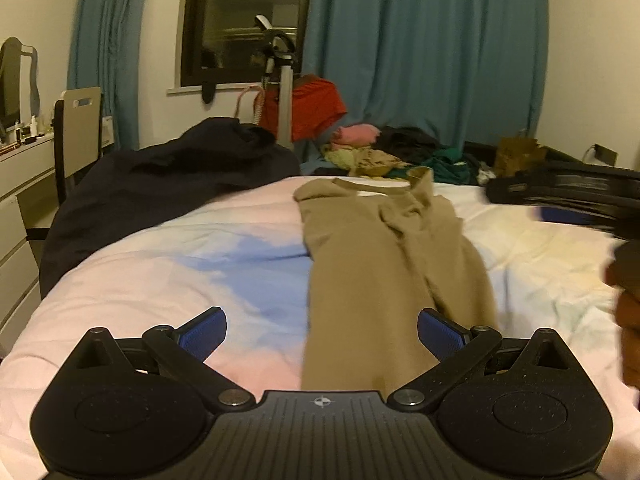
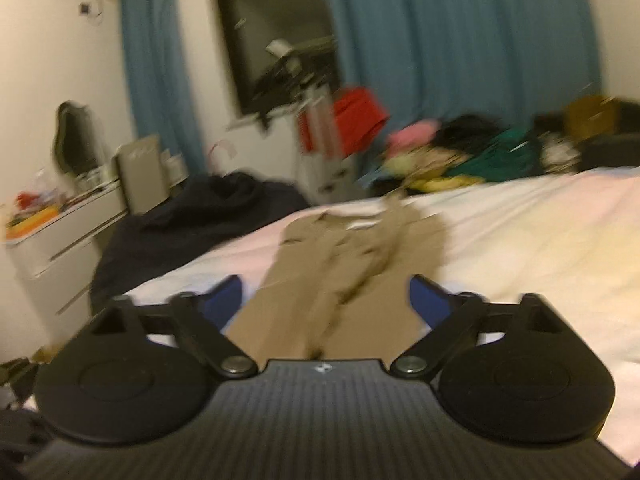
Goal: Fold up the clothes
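Khaki trousers flat on the bed, both tools apart and empty

Trousers of tan, khaki-coloured cloth (image 1: 376,256) lie spread lengthwise on the bed (image 1: 160,280), waistband at the far end and legs running toward the cameras. The bed wears a pale quilted cover in pink, white and a patch of blue. In the left wrist view the left tool (image 1: 322,334) stands with its blue-padded fingers (image 1: 204,334) spread wide; the near end of a trouser leg lies in the gap between them, but neither pad presses on it. The right fingertip sits over the edge of the cloth; whether it touches I cannot tell.

The right wrist view is blurred. There the right tool (image 2: 324,300) also has its blue pads apart, somewhat less wide, with the trouser legs (image 2: 340,280) between them and nothing gripped. In the left view, this tool appears as a dark smeared shape at the right edge, above the bed.

A dark navy heap of fabric (image 1: 160,184) covers the far left corner of the bed. Beyond the foot lies a jumble of coloured clothes (image 1: 368,148), pink, yellow-green, green and black, with a red garment (image 1: 316,108) hung on a stand behind. Teal curtains (image 1: 424,48) flank a dark window (image 1: 244,20), and a white dresser (image 1: 20,184) stands at left.
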`<state>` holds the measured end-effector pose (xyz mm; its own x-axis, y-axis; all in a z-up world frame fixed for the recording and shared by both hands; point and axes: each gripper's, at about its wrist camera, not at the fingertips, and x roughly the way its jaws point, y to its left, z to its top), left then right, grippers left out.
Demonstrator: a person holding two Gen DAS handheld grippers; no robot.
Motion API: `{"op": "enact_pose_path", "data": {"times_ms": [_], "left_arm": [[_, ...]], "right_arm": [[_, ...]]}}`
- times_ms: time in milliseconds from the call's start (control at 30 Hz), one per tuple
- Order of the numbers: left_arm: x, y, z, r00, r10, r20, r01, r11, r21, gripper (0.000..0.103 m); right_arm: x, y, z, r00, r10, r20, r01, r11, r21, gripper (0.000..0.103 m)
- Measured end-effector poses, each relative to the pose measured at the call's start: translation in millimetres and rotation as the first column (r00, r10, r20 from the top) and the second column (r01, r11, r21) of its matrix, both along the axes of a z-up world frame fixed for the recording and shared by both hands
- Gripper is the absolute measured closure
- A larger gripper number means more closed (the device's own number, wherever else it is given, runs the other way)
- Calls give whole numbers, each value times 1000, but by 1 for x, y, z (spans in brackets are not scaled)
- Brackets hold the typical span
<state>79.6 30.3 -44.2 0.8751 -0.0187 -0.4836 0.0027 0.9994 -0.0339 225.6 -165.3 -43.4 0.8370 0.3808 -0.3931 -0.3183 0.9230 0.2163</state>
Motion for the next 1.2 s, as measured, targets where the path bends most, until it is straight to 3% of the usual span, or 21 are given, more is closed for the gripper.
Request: {"op": "enact_pose_path", "data": {"times_ms": [67,133,233,467,500,533,600,733,900,1067,1100,1133,1167,1200], "left_arm": [[8,5,-3,1000,11,2,-11,1000,-18,0],[17,9,-9,1000,16,-8,-16,999,-35,0],[25,13,-18,1000,26,-16,-26,999,-45,0],[46,33,-34,999,34,-41,-40,990,-136,0],[48,34,-35,999,33,-42,-39,989,-140,0],[49,35,-35,999,33,-41,-39,989,-140,0],[50,36,-37,999,32,-41,-38,989,-141,0],[50,38,-36,998,38,-40,-44,987,-152,0],[45,34,-33,998,44,-37,-49,987,-155,0],[39,29,-32,999,35,-34,-40,988,-149,0],[39,29,-32,999,34,-38,-40,988,-147,0],[39,28,-32,999,34,-42,-39,988,-147,0],[39,27,-32,999,33,-43,-39,989,-144,0],[39,26,-32,999,32,-44,-38,990,-139,0]], "right_arm": [[36,19,-10,998,-41,-52,39,998,-46,37],[73,33,-21,990,-94,-101,88,994,-63,45],[114,52,-38,982,-147,-119,129,980,-150,45],[160,82,-63,978,-154,-137,105,943,-316,46],[164,85,-66,978,-150,-147,92,935,-342,53],[168,89,-70,977,-146,-157,80,927,-367,68],[168,91,-71,976,-171,-135,101,904,-415,83],[161,77,-67,969,-239,-58,198,897,-395,87],[146,42,-64,933,-354,-55,322,896,-307,86],[140,16,-55,941,-313,-128,285,938,-199,81],[137,12,-50,944,-301,-135,274,944,-185,73],[133,10,-45,945,-298,-132,271,944,-187,56],[127,7,-40,948,-290,-128,267,948,-174,45],[120,4,-35,951,-282,-123,262,952,-158,27]]}}
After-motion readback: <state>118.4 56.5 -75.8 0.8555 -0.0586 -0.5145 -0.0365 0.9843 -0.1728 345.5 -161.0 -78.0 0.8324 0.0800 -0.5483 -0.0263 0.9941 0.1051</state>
